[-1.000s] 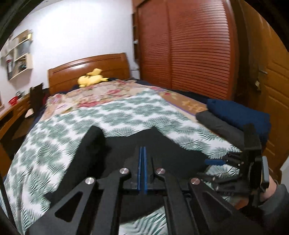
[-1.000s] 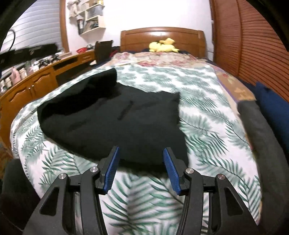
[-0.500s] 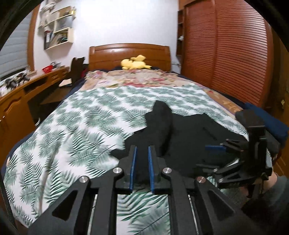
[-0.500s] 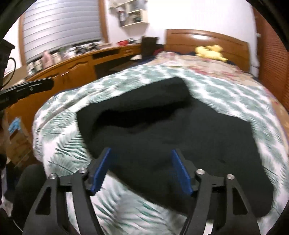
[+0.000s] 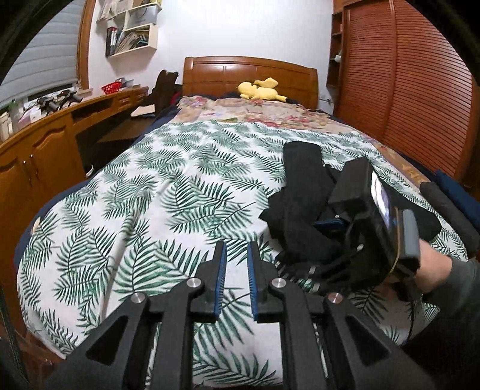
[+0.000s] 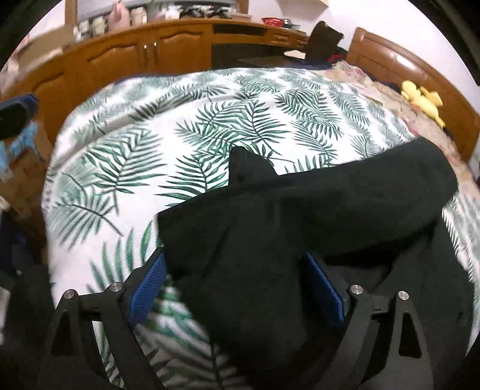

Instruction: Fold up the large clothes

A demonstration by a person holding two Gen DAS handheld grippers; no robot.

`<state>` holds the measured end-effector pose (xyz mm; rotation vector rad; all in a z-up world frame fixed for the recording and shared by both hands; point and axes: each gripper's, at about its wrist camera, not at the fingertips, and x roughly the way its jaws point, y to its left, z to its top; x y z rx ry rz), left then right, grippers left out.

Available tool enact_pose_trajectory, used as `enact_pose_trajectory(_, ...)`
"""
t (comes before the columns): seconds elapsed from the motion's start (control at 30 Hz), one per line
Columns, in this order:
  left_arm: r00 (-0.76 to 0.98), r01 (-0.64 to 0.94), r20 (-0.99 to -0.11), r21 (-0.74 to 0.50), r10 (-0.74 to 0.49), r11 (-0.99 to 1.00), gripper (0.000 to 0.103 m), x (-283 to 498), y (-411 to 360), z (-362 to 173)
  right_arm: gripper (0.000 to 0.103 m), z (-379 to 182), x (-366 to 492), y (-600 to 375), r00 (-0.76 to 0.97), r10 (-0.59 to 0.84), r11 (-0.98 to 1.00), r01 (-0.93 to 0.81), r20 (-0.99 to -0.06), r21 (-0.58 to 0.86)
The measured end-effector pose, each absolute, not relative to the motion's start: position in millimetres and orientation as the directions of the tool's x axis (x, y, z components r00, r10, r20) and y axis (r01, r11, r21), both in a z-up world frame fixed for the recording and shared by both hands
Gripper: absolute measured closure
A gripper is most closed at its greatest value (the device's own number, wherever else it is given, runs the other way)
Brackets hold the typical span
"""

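Right wrist view is filled in its lower right half by a black garment [image 6: 300, 228], bunched and partly folded on the leaf-print bedspread [image 6: 168, 144]. A flap of the garment is seen between the spread blue pads of the right tongs [image 6: 237, 288]; the jaws have just been opening, and the pads are not seen pressing on the cloth, so the tongs are released. In the left wrist view the same garment [image 5: 303, 192] is found right of centre, on the right side of the bed, with the right tongs and their camera housing [image 5: 369, 222] over it and a hand [image 5: 432, 270] in a grey sleeve behind them at the right edge. The left tongs [image 5: 235, 285] are shown at lower centre, their jaws parted by a narrow gap with nothing between them, only bedspread [image 5: 150, 210] being visible beneath; they are apart from the garment, to its left. A floral quilt [image 5: 258, 111] is spread at the head of the bed, and a yellow plush toy [image 5: 261, 90] is laid against the wooden headboard [image 5: 249, 72]. A long wooden desk [image 5: 60, 126] runs along the left of the frame, wall shelves [image 5: 132, 27] are mounted above it, and slatted wardrobe doors [image 5: 420, 90] occupy the upper right.
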<state>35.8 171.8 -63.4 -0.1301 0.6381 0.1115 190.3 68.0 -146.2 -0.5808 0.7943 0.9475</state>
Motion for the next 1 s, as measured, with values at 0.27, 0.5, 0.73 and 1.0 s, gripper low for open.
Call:
enact_pose_trajectory(0.27, 0.798, -0.092, -0.602, -0.097, 0.015, 0.991, 0.093, 45.2, 148.9, -64.6, 0.096, -71.8, 203.1, -9.7, 0.458, 0.599, 0.578, -0.815, -0.657, -0.042)
enact_pose_trajectory(0.5, 0.816, 0.028, -0.573, -0.1, -0.08, 0.995, 0.091, 74.2, 96.7, -46.4, 0.099, -5.1, 214.0, -152.5, 0.692, 0.528, 0.776, -0.629, -0.492, -0.052)
enact_pose_trajectory(0.73, 0.811, 0.165, -0.557, -0.082, -0.182, 0.983, 0.082, 108.5, 28.5, -34.8, 0.099, -40.4, 229.8, -283.4, 0.758, 0.299, 0.922, -0.387, -0.58, -0.03)
enact_pose_trajectory(1.0, 0.785, 0.246, -0.571, -0.071, -0.242, 0.967, 0.08, 145.4, -32.1, -34.7, 0.075, -85.4, 240.0, -328.4, 0.685, 0.24, 0.942, -0.336, -0.688, -0.006)
